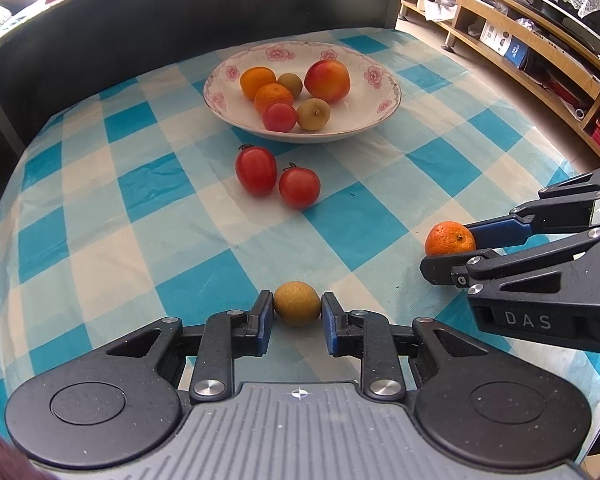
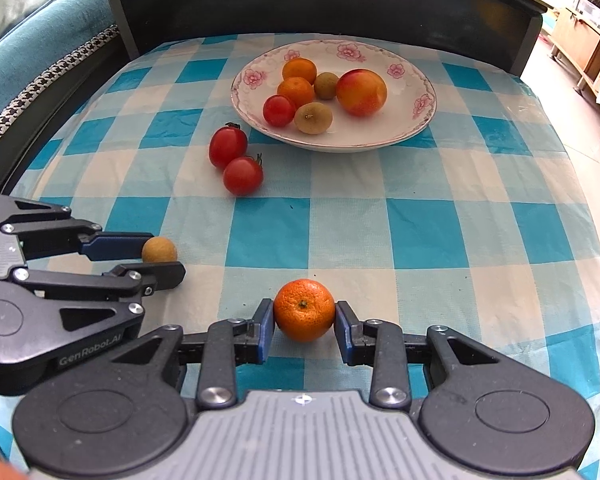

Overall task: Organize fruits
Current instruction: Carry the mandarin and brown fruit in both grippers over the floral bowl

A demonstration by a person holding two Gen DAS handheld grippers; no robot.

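Two claws: each one pinches one fruit down on the tablecloth [image 1: 100, 216], near the front edge of the table.
Left claw [image 1: 297, 314]: its blue pads press both sides of a small brown fruit [image 1: 297, 303].
Right claw [image 2: 304, 316]: its blue pads press both sides of a little orange [image 2: 304, 310].
Plate [image 2: 420, 128]: it sits near the far edge of the table, with two oranges, two brown fruits, one tomato and one big red-yellow fruit in it.
Two tomatoes [image 1: 276, 176]: they touch each other on the cloth, just in front of the plate.
How to do it well: I think each fruit should go straight up first, then over the rim, then down low before letting go, so nothing rolls or bumps.
Squeeze: keep it soft, because too hard could squash the fruit.
Feel and shape: the orange is round with bumpy skin; the brown fruit is round, dull and rough; the tomatoes are smooth and shiny; the plate is hard, white, with pink flowers; the cloth is thin with blue and white squares.
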